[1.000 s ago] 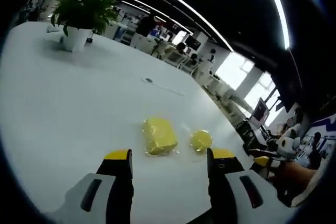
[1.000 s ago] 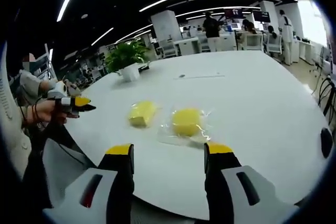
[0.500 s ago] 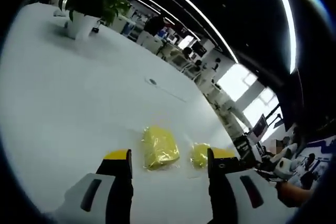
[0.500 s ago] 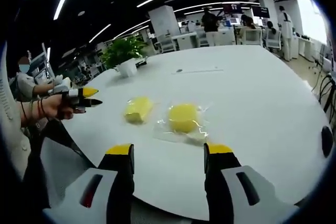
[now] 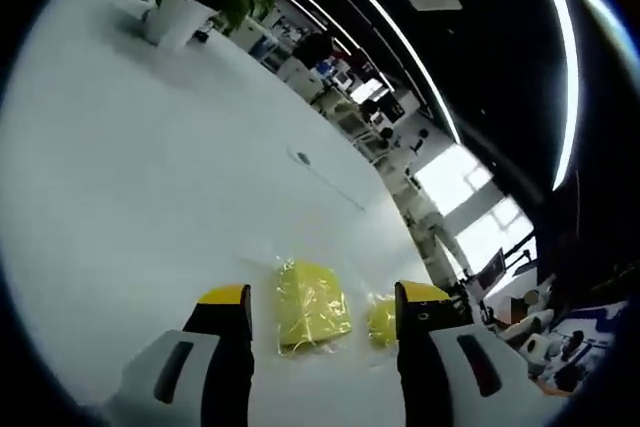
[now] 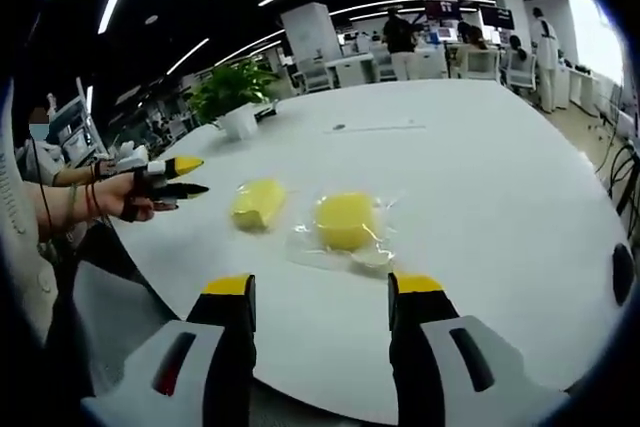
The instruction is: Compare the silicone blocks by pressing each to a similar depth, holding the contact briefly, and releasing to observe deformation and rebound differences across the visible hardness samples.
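Right gripper view: white table (image 6: 480, 177), potted plant (image 6: 232, 102), office

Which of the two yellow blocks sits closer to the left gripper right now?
The squarish yellow block, lined up between the left gripper jaws. The rounder yellow block lies farther off, nearer the right gripper, on a wider clear wrapper.

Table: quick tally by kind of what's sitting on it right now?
Yellow silicone blocks in clear wrap: 2, the squarish one and the rounder one
Potted plant: 1
Total: 3 on the white table
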The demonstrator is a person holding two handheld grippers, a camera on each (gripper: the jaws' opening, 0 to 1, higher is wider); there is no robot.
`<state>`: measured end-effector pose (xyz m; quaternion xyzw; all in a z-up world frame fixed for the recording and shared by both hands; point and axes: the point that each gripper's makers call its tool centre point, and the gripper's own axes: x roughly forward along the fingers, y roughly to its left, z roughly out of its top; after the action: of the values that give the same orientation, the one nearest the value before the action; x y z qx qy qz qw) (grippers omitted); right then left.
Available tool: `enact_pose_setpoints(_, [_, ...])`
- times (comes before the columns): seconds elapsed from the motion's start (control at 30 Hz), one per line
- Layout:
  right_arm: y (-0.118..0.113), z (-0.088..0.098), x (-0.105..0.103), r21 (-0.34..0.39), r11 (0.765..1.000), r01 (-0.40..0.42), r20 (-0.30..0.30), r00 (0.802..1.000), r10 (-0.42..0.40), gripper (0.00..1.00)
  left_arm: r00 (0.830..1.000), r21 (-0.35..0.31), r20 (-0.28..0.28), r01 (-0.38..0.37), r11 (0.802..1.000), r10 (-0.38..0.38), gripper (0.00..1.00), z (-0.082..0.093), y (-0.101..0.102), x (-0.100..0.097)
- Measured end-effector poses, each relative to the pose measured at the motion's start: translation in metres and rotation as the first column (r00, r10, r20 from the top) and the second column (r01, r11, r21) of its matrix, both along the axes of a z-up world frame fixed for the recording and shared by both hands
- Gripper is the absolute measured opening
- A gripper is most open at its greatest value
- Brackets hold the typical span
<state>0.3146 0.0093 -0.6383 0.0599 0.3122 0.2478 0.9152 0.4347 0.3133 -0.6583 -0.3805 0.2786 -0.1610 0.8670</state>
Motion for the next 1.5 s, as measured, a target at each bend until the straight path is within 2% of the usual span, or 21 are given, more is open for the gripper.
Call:
enact_pose_setpoints(0.4, [-0.01, -0.007, 0.002, -0.028, 1.0, 0.006, -0.03, 1.0, -0.007, 0.48, 0.998, -0.053, -0.054, -0.028, 0.998, 0.025, 0.57, -0.026, -0.005, 0.028])
enact_pose_setpoints(0.63, [-0.014, -0.008, 0.004, -0.038, 0.999, 0.008, -0.037, 0.999, -0.01, 0.48, 0.997, -0.059, -0.07, -0.024, 0.998, 0.019, 0.56, -0.031, -0.013, 0.039])
enact_pose_setpoints(0.77, [-0.018, -0.009, 0.007, -0.047, 0.999, 0.012, -0.041, 0.999, -0.014, 0.48, 0.997, -0.099, -0.075, -0.045, 0.994, 0.037, 0.56, -0.031, -0.018, 0.047])
enact_pose_setpoints(1.07, [-0.022, -0.012, 0.01, -0.053, 0.998, 0.019, -0.046, 0.999, -0.021, 0.48, 0.994, -0.108, -0.108, -0.033, 0.994, 0.021, 0.54, -0.045, -0.031, 0.057])
enact_pose_setpoints(1.17, [-0.023, -0.013, 0.01, -0.052, 0.998, 0.022, -0.05, 0.998, -0.024, 0.48, 0.992, -0.126, -0.121, -0.041, 0.991, 0.025, 0.53, -0.05, -0.034, 0.059])
enact_pose_setpoints(1.27, [-0.024, -0.015, 0.01, -0.055, 0.998, 0.022, -0.056, 0.998, -0.025, 0.47, 0.991, -0.116, -0.131, -0.05, 0.992, 0.035, 0.47, -0.055, -0.032, 0.061])
enact_pose_setpoints(1.5, [-0.028, -0.017, 0.011, -0.058, 0.998, 0.029, -0.06, 0.998, -0.032, 0.47, 0.986, -0.162, -0.152, -0.09, 0.983, 0.066, 0.34, -0.064, -0.029, 0.066])
